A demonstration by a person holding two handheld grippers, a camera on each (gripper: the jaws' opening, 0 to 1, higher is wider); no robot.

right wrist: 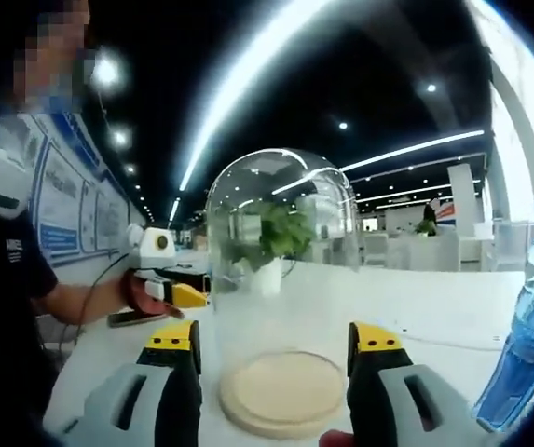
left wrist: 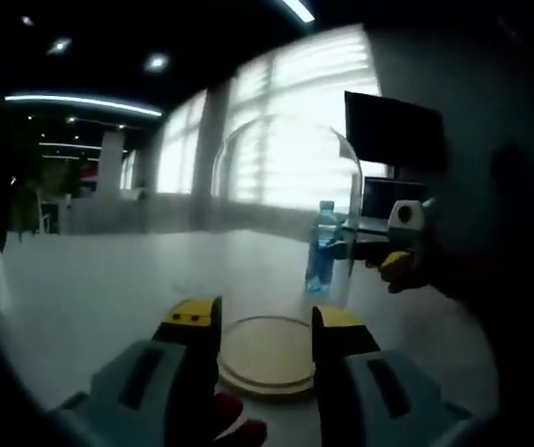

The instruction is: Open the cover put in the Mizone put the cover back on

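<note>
In the left gripper view, the left claw [left wrist: 267,337] stands with its jaws wide apart and holds nothing; between the yellow tips lies the round wooden base [left wrist: 268,356] on the pale counter [left wrist: 89,289]. The clear glass dome cover [left wrist: 285,186] rises above the base, though whether it rests on the base or hangs lifted off it cannot be told. To the right of the base, the Mizone bottle [left wrist: 322,246], with blue label and cap, appears upright on the counter. Further right, the other claw enters the view at the bottle's height. In the right gripper view, a person's hand [right wrist: 136,291] holds the left claw at left, beside the dome. The right claw [right wrist: 274,346] is also spread wide and empty, its jaws flanking the base. The Mizone bottle stands at the far right edge of this view.
</note>
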